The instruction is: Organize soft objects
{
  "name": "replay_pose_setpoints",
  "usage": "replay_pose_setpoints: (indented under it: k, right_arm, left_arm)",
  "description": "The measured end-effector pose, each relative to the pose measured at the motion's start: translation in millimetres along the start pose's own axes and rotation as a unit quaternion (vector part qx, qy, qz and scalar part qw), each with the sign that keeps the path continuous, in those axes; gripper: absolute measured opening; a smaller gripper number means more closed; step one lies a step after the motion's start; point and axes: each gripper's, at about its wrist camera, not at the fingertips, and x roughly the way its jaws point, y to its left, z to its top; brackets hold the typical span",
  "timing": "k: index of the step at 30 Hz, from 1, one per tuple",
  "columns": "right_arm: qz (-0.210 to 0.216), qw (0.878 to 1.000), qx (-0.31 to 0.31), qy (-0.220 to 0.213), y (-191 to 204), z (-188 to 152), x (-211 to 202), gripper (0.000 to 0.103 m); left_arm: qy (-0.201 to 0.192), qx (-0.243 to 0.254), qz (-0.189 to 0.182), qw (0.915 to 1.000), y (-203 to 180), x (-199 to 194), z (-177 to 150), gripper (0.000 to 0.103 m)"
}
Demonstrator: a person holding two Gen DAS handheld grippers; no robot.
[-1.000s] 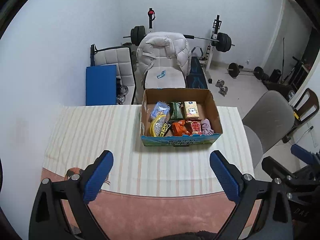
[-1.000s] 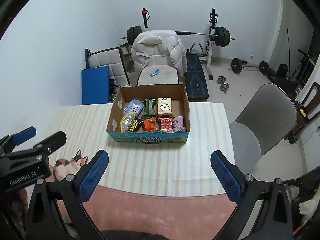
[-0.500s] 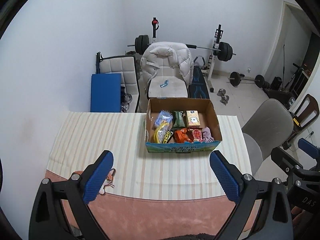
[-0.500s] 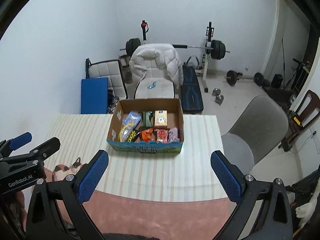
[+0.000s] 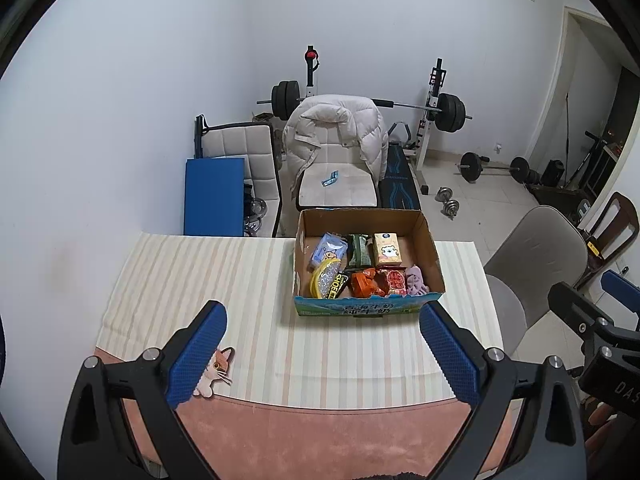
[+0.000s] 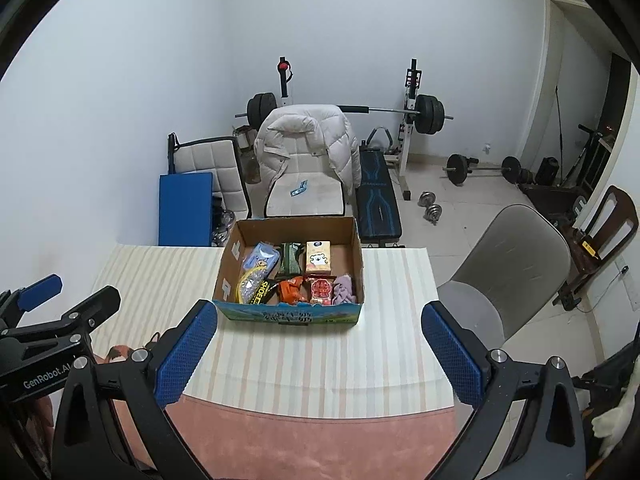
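We see both grippers held over the near table edge, nothing between the pads. Left gripper [image 5: 324, 356] jaws spread wide; right gripper [image 6: 320, 354] same, spread wide and empty.

Cardboard box [image 5: 366, 311] sits on the striped tablecloth [image 5: 192, 280], far side of the table, well apart from both grippers. Its front panel is blue-green with Chinese print; we can't read it reliably.

Inside the box, back row: blue pack with cartoon dog [image 5: 328, 250], dark green pack [image 5: 359, 252], tissue pack with white bear print [image 5: 387, 249]. Front row: yellow pouch [image 5: 323, 280] touching a black item lettered "SHOE" [image 5: 340, 285], orange packet [image 5: 363, 283], red packet [image 5: 394, 281], pink soft cloth [image 5: 416, 280] in the right front corner.

Right wrist view shows "GenRobot.AI" on the left gripper's body [image 6: 46, 376]. Left wrist view shows "DAS" on the right gripper's body [image 5: 624, 388], rest cut off.

Cat-print mat [image 5: 214, 372] pokes out from under the cloth's near-left edge.
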Motion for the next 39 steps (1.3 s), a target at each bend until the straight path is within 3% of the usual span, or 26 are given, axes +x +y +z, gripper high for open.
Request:
replay_pose_setpoints:
  k: [39]
  right_arm:
    - [-0.013,1.0,0.018,-0.012,-0.5,-0.7,-9.9,0.103]
  left_arm:
    - [-0.008,0.003,-0.004,1.0,1.2,-2.2,6.1,0.099]
